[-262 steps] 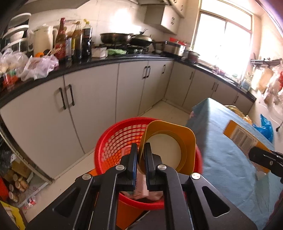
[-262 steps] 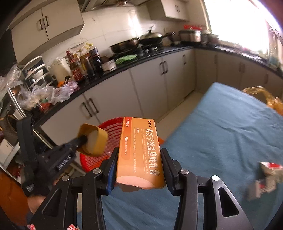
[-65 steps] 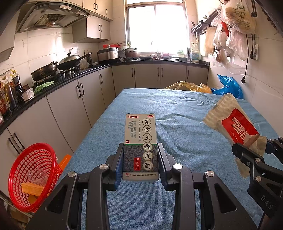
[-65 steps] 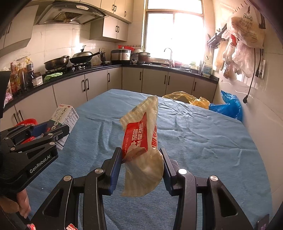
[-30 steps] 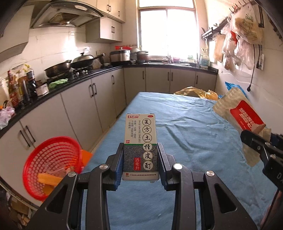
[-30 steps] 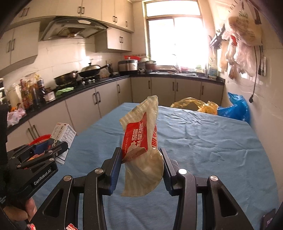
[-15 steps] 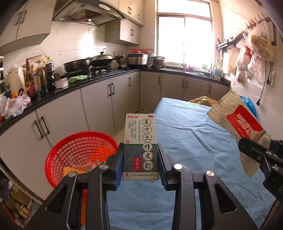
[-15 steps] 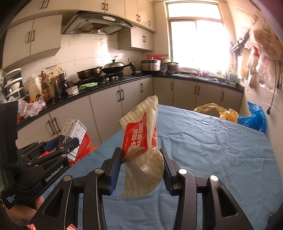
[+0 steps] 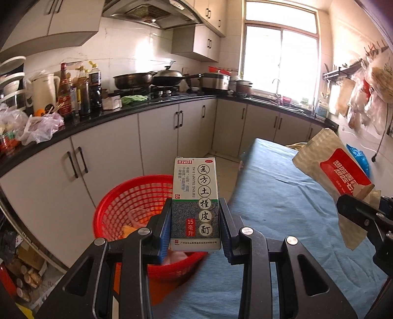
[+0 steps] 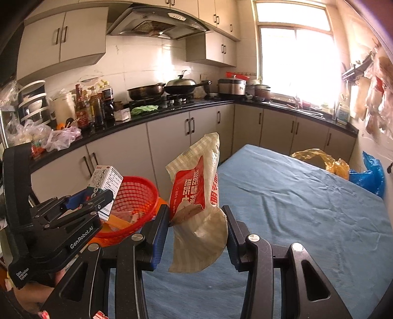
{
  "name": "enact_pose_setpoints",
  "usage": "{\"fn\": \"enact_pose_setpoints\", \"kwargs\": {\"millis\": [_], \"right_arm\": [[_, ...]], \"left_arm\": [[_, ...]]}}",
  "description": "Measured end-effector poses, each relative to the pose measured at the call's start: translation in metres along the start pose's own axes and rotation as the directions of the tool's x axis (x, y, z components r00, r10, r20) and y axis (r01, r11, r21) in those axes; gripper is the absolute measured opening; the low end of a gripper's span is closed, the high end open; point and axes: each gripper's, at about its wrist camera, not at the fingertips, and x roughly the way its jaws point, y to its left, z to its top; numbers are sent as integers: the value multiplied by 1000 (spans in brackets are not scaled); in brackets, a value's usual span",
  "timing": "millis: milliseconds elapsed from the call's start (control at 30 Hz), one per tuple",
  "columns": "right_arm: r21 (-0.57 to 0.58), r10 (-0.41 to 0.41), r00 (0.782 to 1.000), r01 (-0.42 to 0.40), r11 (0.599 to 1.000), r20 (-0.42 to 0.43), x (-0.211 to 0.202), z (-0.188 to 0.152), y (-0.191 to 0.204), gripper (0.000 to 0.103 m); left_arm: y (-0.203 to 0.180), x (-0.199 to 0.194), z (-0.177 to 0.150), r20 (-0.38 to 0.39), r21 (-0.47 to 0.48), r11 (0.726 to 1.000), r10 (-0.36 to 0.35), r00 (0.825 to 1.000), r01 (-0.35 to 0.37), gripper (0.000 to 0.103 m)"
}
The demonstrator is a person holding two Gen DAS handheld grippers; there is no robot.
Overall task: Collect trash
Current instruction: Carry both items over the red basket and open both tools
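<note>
Home kitchen: range hood point(image 9: 149, 12), woks point(image 10: 183, 86), cabinets point(image 9: 157, 127).

Basket point(image 9: 127, 196) contents behind box point(image 9: 195, 203)

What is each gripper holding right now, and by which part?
Left gripper: upright medicine box, clamped by its lower side faces. Right gripper: crumpled wet-wipe packet, pinched across its lower half.
</note>
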Motion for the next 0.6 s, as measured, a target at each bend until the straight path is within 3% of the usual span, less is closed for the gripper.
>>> {"fn": "enact_pose_setpoints", "kwargs": {"millis": [600], "right_arm": [[0, 95, 993, -95, 995, -71, 39, 11, 24, 46]], "left_arm": [[35, 16, -1, -32, -55, 997, 47, 998, -49, 33]]}}
